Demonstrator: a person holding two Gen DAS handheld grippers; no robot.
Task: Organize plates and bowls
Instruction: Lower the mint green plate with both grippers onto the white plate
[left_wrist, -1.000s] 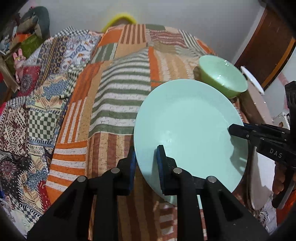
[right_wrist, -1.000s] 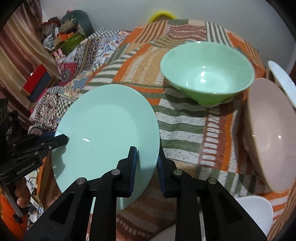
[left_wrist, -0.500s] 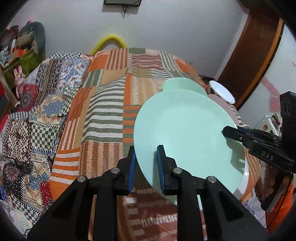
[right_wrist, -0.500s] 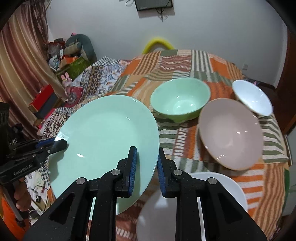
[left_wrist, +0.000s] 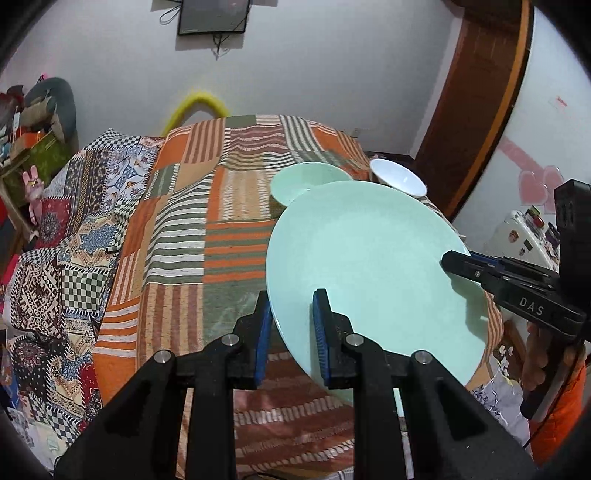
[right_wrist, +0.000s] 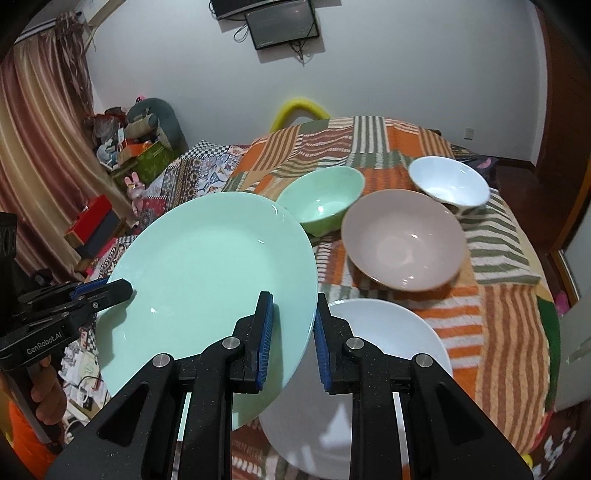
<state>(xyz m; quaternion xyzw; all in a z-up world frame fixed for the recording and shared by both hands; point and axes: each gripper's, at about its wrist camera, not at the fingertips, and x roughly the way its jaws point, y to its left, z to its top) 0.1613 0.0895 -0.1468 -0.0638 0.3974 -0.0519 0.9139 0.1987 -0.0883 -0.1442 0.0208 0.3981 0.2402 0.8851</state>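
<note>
A large mint green plate (left_wrist: 373, 266) is held in the air above the table by both grippers. My left gripper (left_wrist: 291, 325) is shut on its near-left rim; it also shows in the right wrist view (right_wrist: 92, 295). My right gripper (right_wrist: 293, 325) is shut on the plate's (right_wrist: 207, 277) opposite rim; it also shows in the left wrist view (left_wrist: 461, 264). A white plate (right_wrist: 384, 354) lies on the table below the right gripper. A green bowl (right_wrist: 321, 199), a pink-brown bowl (right_wrist: 402, 240) and a white bowl (right_wrist: 447, 181) stand behind it.
The table wears a striped orange, green and brown patchwork cloth (left_wrist: 229, 229). A patterned quilt (left_wrist: 55, 258) hangs off its left side. Boxes and soft toys (right_wrist: 136, 147) are piled by the curtain. A wooden door (left_wrist: 476, 92) stands at the right.
Both grippers have lifted the mint plate higher and pulled back from the table. The view has widened: the white plate, pink-brown bowl and white bowl now show fully.
</note>
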